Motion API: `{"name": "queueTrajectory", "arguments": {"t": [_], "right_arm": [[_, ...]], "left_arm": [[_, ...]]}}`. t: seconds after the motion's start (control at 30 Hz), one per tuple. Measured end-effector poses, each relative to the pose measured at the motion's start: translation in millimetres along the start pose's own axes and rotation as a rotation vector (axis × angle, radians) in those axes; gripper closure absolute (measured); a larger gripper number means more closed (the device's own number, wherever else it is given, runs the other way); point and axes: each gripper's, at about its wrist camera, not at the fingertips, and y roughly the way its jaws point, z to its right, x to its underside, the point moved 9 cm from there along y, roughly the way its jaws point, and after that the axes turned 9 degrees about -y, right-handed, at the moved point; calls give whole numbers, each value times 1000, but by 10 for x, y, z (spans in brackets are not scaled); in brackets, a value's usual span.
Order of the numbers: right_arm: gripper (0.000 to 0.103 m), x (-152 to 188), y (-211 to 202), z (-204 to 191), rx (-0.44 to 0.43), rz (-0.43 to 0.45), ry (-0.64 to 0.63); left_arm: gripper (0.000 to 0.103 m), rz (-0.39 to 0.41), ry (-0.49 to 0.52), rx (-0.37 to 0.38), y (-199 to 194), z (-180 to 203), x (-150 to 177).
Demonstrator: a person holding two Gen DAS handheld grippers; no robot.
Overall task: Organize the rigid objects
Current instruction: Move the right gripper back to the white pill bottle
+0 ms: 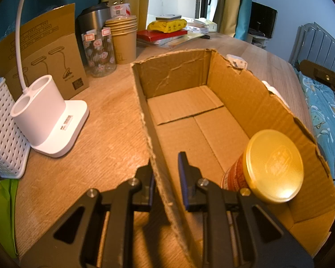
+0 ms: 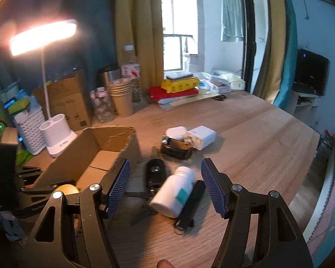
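An open cardboard box (image 1: 252, 98) lies on the wooden desk. A can with a gold lid (image 1: 272, 165) lies inside it at the near right. My left gripper (image 1: 166, 169) is shut on the box's left wall (image 1: 149, 138), one finger outside and one inside. In the right wrist view the box (image 2: 89, 154) is at left, with the left gripper (image 2: 26, 185) on it. My right gripper (image 2: 165, 183) is open above a white pill bottle (image 2: 175, 191) lying on its side. A black car key (image 2: 155, 173) and a black stick-shaped object (image 2: 193, 201) lie beside the bottle.
A white charger (image 2: 201, 137), a white case (image 2: 175, 132) and a black object (image 2: 176, 148) lie farther back. A white lamp base (image 1: 49, 116), a white basket (image 1: 2, 134), paper cups (image 1: 122, 40), bottles and books stand along the desk's back and left.
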Motion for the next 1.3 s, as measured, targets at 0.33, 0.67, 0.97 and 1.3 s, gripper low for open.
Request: {"name": "queueTrajectory", "arguments": {"t": [0.33,0.67,0.97,1.3], "right_arm": [[27,151,209,374,63,-36,34],[27,296,436,287,-5,-101,64],[27,411,404,363,2,-124,113],[32,391,507,61,-3,-140,37]], "left_arm": [[84,-1,-2,2,-6,9,-1],[83,-34,-7,31,-28,28,15],[82,-20,-6,16,-61,57,94],[82,-7,-5,29,-64,56,85]]}}
